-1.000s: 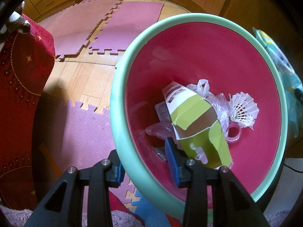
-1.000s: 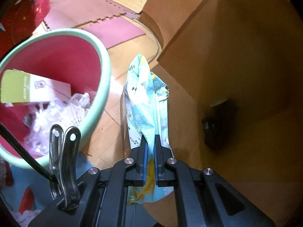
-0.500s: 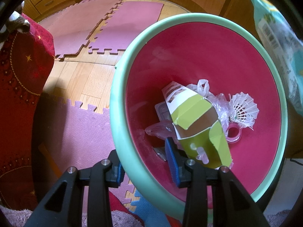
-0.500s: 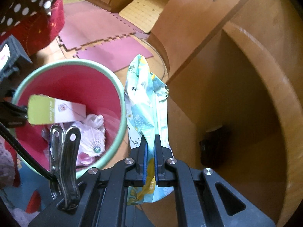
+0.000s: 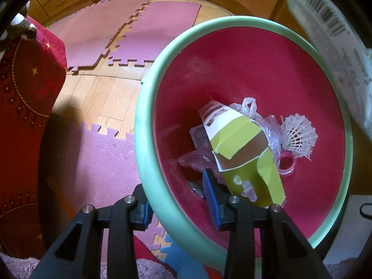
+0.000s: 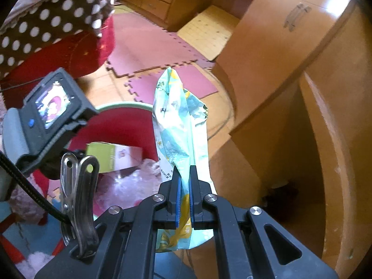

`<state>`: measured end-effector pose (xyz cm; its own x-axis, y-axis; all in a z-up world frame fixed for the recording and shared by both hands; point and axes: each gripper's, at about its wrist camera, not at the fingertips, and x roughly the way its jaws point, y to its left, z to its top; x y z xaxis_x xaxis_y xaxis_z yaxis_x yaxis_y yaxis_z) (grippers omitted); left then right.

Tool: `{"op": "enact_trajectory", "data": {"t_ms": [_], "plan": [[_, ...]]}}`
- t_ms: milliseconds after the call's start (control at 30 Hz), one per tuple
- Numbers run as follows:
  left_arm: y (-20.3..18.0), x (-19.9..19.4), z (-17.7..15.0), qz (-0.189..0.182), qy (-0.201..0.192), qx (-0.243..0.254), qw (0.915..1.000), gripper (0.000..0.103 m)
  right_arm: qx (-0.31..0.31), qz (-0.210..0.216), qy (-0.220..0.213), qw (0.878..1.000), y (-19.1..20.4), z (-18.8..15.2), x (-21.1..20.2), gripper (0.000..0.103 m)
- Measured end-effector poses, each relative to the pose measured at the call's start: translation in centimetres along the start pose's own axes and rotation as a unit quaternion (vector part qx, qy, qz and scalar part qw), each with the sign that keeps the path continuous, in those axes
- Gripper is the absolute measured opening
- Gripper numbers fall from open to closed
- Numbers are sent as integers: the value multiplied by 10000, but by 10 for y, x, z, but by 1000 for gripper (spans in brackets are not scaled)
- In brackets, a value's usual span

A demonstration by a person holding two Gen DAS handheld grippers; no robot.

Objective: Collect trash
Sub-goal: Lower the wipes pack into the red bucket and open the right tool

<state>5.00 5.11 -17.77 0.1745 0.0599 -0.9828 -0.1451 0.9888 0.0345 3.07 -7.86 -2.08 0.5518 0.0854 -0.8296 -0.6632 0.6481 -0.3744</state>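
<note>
A: Left gripper [image 5: 180, 197]?
B: Clamped on rim of red plastic bin w/ mint-green edge [image 5: 148, 158], one pad inside, one outside.
A: Right gripper [image 6: 184, 181]?
B: Pinched tight on crumpled pale-blue printed plastic wrapper [image 6: 179, 125], held beside bin.
A: Hard to see?
B: Wrapper's lower end hidden behind fingers; blurred, cut off in left view.

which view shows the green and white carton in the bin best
The left wrist view: the crumpled green and white cardboard carton lies fully visible, seen from above. The right wrist view catches only one printed side, partly behind a metal clip.
</note>
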Motion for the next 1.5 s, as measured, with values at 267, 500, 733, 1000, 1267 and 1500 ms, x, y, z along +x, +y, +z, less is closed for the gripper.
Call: {"op": "enact_trajectory", "data": {"t_ms": [267,500,733,1000,1267,1500], "plan": [[0,0,0,-2,2,-2,10000,40,-78,453,110,9989,10,4,14,6],[-2,2,1,-9,-3,-11,10000,40,-227,692,206,9971,27,4,22,6],[-2,4,0,-14,-4,-10,10000,40,-176,1020,349,9940,31,0,33,8],[-3,4,0,-16,-6,-10,10000,40,299,1549,560,9859,21,-3,41,15],[-4,4,-1,-47,9,-29,10000,40,638,1796,597,9799,3,0,29,29],[0,5,-3,-86,45,-54,9999,40,731,1698,484,9816,-8,14,12,33]]}}
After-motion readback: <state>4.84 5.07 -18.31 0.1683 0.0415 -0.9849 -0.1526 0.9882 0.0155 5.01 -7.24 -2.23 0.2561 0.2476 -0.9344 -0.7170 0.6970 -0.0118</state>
